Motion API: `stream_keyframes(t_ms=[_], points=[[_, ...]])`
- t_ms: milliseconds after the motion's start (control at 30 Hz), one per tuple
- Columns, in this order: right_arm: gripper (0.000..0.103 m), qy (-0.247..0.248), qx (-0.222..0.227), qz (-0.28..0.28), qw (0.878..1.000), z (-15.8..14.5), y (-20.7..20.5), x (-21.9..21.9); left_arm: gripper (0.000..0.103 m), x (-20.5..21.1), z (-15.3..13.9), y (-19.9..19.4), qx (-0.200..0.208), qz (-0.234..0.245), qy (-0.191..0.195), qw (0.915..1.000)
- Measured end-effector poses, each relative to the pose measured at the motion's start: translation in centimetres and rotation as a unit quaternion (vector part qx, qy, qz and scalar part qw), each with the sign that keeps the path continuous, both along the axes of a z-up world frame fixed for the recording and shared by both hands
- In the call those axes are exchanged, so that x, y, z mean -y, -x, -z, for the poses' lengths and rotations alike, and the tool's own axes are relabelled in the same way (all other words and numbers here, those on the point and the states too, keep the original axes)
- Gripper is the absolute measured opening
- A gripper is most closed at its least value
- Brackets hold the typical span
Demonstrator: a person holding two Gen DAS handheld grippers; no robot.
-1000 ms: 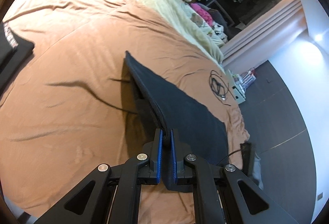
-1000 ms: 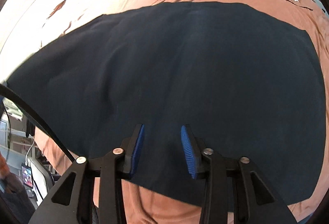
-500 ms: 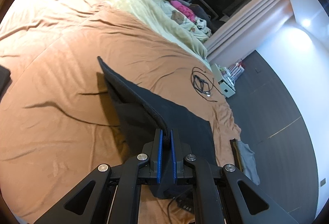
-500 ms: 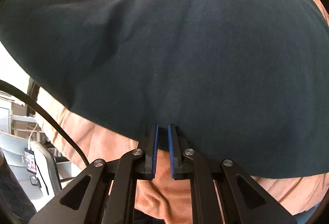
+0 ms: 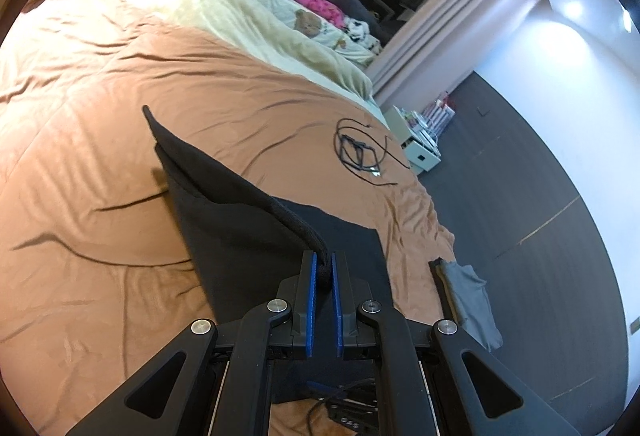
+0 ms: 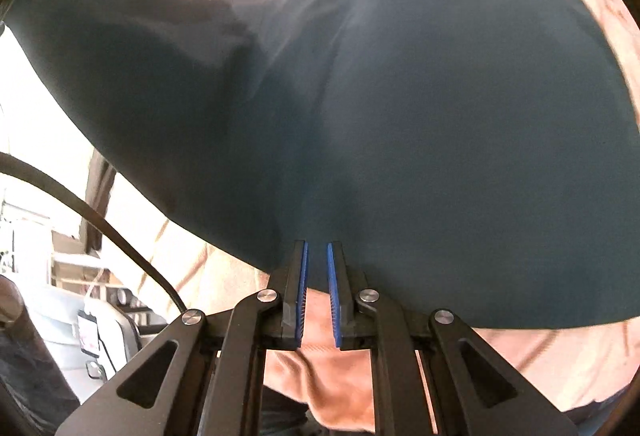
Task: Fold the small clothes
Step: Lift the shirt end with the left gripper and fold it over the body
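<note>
Now both clamped on the dark garment [image 5: 240, 232]: left hand-held gripper [image 5: 324, 268] and right hand-held gripper [image 6: 317, 260], above the bed [image 5: 100, 115].

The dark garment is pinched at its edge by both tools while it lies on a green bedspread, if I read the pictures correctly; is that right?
Not quite: the bedspread is orange-brown, not green, as the left wrist view shows. The rest stands: the left tool is shut on the dark garment at its thick hem, and the right tool is shut on its near edge.
</note>
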State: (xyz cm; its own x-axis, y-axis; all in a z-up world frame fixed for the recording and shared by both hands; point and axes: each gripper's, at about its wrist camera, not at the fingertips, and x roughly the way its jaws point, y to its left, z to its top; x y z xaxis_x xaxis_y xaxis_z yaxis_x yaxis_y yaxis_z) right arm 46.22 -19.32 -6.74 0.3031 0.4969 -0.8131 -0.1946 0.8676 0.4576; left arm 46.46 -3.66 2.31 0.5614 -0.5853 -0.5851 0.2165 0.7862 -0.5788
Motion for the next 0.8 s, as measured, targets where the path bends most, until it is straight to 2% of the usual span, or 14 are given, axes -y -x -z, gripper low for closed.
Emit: stream_keyframes(t_ms=[67, 133, 200, 233, 367, 533, 700, 800], points=[[0.013, 0.0, 0.014, 0.009, 1.0, -1.1, 0.3, 2.1, 0.007, 1.2, -0.4, -0.2, 0.002, 0.009, -0.003, 1.0], [0.031, -0.002, 0.028, 0.019, 0.999, -2.0, 0.7, 4.3, 0.007, 2.9, -0.8, -0.6, 0.003, 0.017, -0.008, 0.9998], [0.044, -0.004, 0.046, 0.033, 0.998, -2.9, 1.4, 6.7, 0.007, 4.4, -1.0, -0.9, 0.004, 0.027, -0.013, 0.9996], [0.046, -0.005, 0.054, 0.04, 0.998, -3.2, 2.1, 7.7, 0.007, 5.1, -1.1, -0.9, 0.005, 0.031, -0.015, 0.9994], [0.046, -0.009, 0.068, 0.066, 0.995, -3.9, 3.7, 11.9, 0.007, 8.4, -1.1, -1.4, 0.005, 0.053, -0.023, 0.9983], [0.046, -0.019, 0.067, 0.106, 0.992, -3.1, 6.0, 16.1, 0.007, 13.1, -0.4, -1.4, 0.0, 0.089, -0.032, 0.9955], [0.046, -0.028, 0.058, 0.135, 0.989, -1.8, 8.5, 16.4, 0.007, 18.0, 1.1, -1.1, -0.013, 0.128, -0.026, 0.9913], [0.046, -0.032, 0.05, 0.146, 0.987, -1.3, 8.8, 17.6, 0.007, 21.6, 2.6, -0.4, -0.022, 0.165, -0.028, 0.9856]])
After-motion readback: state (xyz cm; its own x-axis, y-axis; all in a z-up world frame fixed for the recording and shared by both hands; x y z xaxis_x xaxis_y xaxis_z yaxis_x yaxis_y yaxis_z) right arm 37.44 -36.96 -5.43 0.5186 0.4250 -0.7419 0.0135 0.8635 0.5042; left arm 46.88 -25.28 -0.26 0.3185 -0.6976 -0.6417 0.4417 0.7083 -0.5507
